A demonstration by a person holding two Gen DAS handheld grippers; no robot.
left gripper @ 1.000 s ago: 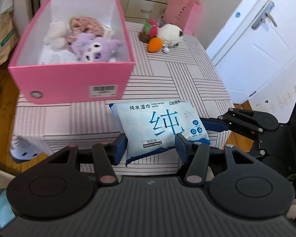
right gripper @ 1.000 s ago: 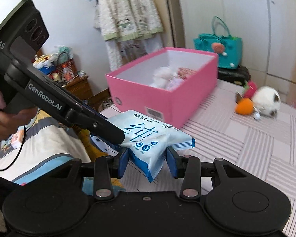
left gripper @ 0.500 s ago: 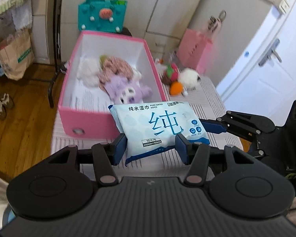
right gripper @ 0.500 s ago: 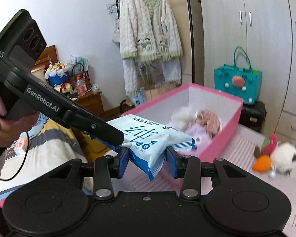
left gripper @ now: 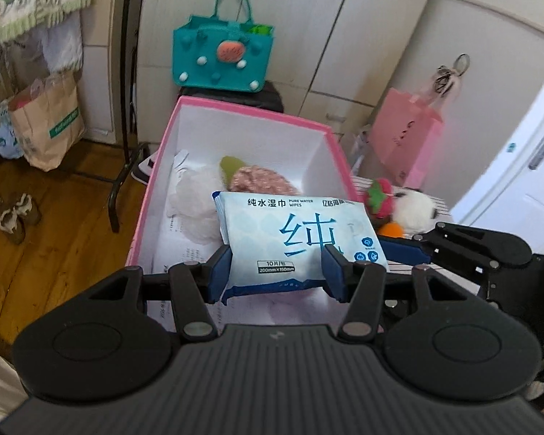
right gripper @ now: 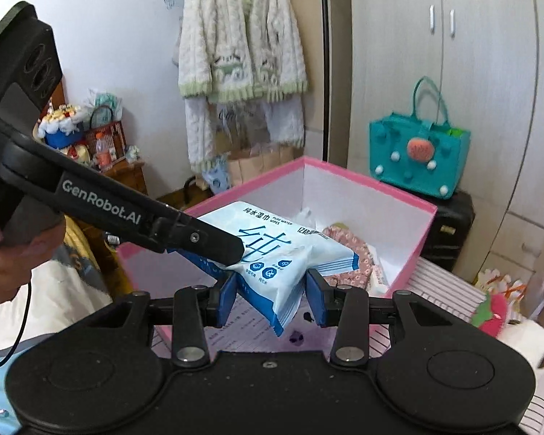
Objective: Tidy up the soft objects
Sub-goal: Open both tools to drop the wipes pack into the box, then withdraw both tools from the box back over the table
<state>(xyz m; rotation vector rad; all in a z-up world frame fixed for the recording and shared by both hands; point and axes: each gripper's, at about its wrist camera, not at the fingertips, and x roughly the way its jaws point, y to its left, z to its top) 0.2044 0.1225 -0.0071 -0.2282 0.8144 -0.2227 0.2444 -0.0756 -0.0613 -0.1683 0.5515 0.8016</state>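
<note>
In the left wrist view, the wet wipes pack (left gripper: pixel 301 235) is pinched by the left hand-held gripper (left gripper: pixel 277 268) above the pink storage box (left gripper: pixel 250 112), plush toys (left gripper: pixel 399 206) at three o'clock. In the right wrist view, the right hand-held gripper (right gripper: pixel 272 291) is seen pinching the pack's corner; lowering and release are judged next.

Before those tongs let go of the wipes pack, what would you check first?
1. Left tongs clamp the wipes pack: ok.
2. Right tongs clamp its other end: ok.
3. Pack is over the open pink box, not the striped table: ok.
4. Free space in the box beside the plush toys: ok, bare white floor at the near end.
5. Pack held level: not ok, it tilts.
6. Drop height above the toys: cannot tell.
</note>
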